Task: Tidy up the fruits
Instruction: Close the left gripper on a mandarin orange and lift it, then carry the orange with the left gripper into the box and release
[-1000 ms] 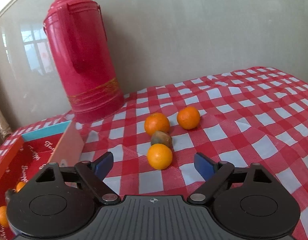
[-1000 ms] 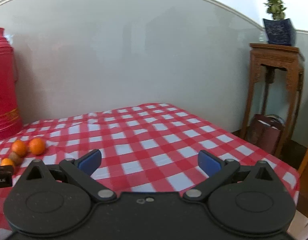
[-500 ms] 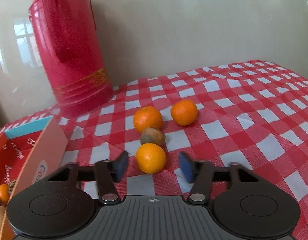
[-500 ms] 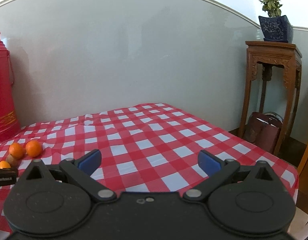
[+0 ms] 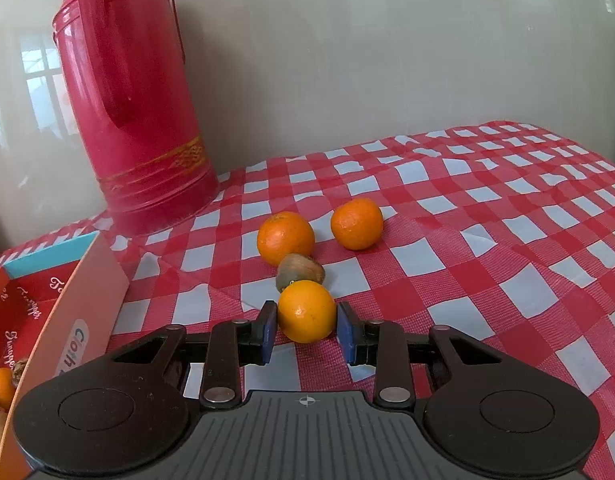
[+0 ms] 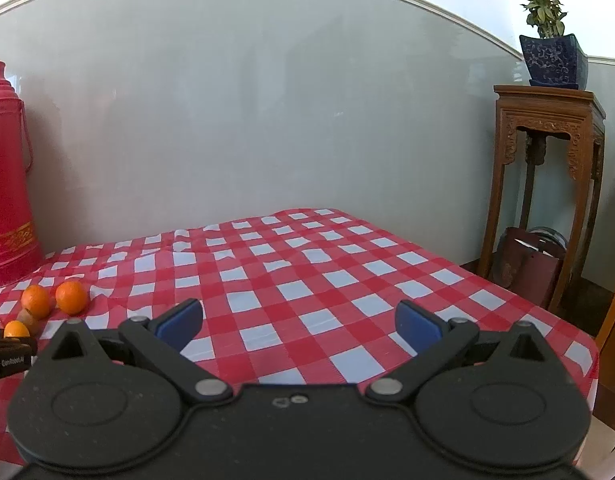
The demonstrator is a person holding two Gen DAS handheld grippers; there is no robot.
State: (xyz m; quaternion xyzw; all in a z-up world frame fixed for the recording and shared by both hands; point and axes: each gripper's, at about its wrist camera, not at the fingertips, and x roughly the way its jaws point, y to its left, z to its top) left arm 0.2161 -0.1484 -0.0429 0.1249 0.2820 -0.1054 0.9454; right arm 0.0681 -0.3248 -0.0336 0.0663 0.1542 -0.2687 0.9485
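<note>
Low in the centre of the left wrist view, the left gripper [image 5: 307, 330] has its blue pads [image 5: 268, 330] pressed against both sides of the near orange [image 5: 306, 311], clenched on it. Just above, a kiwi [image 5: 300, 271] touches that orange, and two more oranges [image 5: 285, 238] [image 5: 356, 224] sit higher up on the checked cloth [image 5: 487, 264]. A red flask [image 5: 133, 100] stands upper left; a box [image 5: 47, 320] with fruit fills the lower left. The right gripper [image 6: 299, 324] hangs released over the cloth, jaws wide apart.
</note>
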